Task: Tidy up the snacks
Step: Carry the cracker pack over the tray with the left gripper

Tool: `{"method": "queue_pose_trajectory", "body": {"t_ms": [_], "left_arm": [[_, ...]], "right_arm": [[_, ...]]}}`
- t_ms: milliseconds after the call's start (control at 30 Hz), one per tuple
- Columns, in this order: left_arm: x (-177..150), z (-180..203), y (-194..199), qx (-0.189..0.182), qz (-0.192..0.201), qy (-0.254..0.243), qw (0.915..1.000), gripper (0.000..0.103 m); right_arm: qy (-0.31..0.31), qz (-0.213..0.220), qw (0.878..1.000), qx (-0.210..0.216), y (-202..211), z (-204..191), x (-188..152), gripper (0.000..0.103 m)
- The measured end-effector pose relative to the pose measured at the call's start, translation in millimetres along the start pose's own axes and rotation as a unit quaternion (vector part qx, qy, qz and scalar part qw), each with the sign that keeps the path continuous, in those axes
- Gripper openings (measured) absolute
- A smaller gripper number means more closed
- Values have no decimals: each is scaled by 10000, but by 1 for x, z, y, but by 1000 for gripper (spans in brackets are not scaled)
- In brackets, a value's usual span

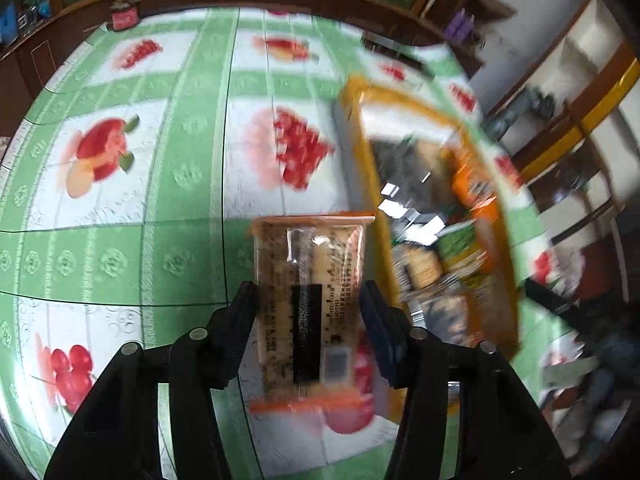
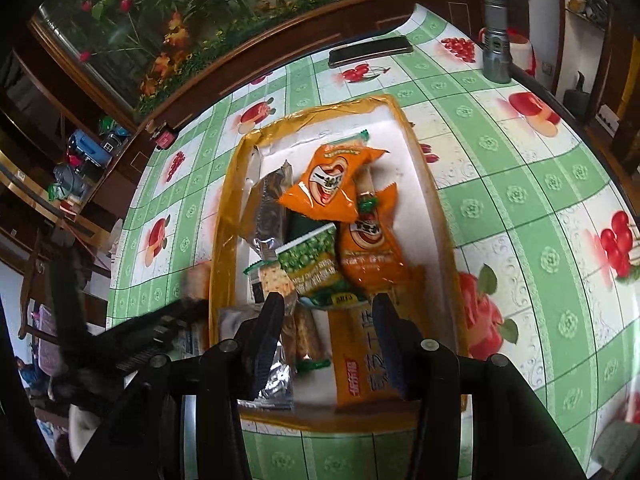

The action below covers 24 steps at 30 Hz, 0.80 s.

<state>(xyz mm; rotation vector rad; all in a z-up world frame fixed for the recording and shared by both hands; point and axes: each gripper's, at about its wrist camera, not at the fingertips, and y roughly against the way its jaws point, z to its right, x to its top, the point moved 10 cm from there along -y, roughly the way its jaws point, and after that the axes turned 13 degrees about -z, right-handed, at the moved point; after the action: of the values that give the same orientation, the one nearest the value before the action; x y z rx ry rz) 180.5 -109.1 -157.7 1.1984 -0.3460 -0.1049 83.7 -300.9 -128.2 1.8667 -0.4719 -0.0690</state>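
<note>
1. left hand-held gripper (image 1: 308, 316): fingers closed against the two long sides of a clear cracker packet (image 1: 310, 300) with orange end seals; packet held lengthwise, barcode side facing the camera, above the table (image 1: 120, 248), just left of the tray's near wall. grip across the narrow width likely kept the flat pack from sagging.
2. right hand-held gripper (image 2: 330, 320): fingers spread apart, holding nothing, poised over the tray's near end; probably waiting its turn.
3. tray (image 2: 230, 200): yellow-rimmed, white-floored, lying on the table; the collecting point for snacks.
4. tray contents: two orange bags (image 2: 332, 180), green pea packet (image 2: 312, 260), silver-brown wrapper (image 2: 268, 216), orange bar pack (image 2: 360, 356); piled loosely, overlapping.
5. beyond the tray: phone (image 2: 370, 50) and grey flashlight (image 2: 496, 36) near the table's far edge.
</note>
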Motion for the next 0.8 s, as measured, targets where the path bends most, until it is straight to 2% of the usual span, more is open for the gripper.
{"method": "queue_pose_trajectory", "body": {"t_ms": [33,133,233,267,300,333,367,467,633,733,800], "left_arm": [[4,4,13,-120,110,4,9999,34],[18,20,43,-353,393,-71,9986,34],[31,31,56,-277,574,-217,9977,34],[32,26,58,-220,614,-190,9977,37],[35,22,56,-131,614,-133,9979,41],[34,12,48,37,500,-59,9987,54],[31,0,36,239,317,39,9992,60],[15,-12,7,294,-43,127,9995,60],[-9,7,-37,553,-377,-482,9966,60],[-12,7,-50,712,-435,-591,9948,62],[-9,9,-53,845,-325,-756,9930,65]], "right_arm": [[-21,1,10000,24,1,1,-1,48],[-46,4,10000,69,3,2,-5,48],[-47,-19,9999,92,3,3,-10,48],[-39,-30,9999,115,4,4,-12,48],[-34,-27,9999,133,6,4,-14,48],[-44,-19,9999,147,8,6,-16,48],[-66,-19,9999,150,9,8,-18,48],[-153,-38,9998,145,8,14,-22,49],[-199,-120,9997,118,2,19,-25,50],[-180,-153,9997,80,-2,21,-26,50],[-160,-170,9997,71,-3,20,-27,50]]}}
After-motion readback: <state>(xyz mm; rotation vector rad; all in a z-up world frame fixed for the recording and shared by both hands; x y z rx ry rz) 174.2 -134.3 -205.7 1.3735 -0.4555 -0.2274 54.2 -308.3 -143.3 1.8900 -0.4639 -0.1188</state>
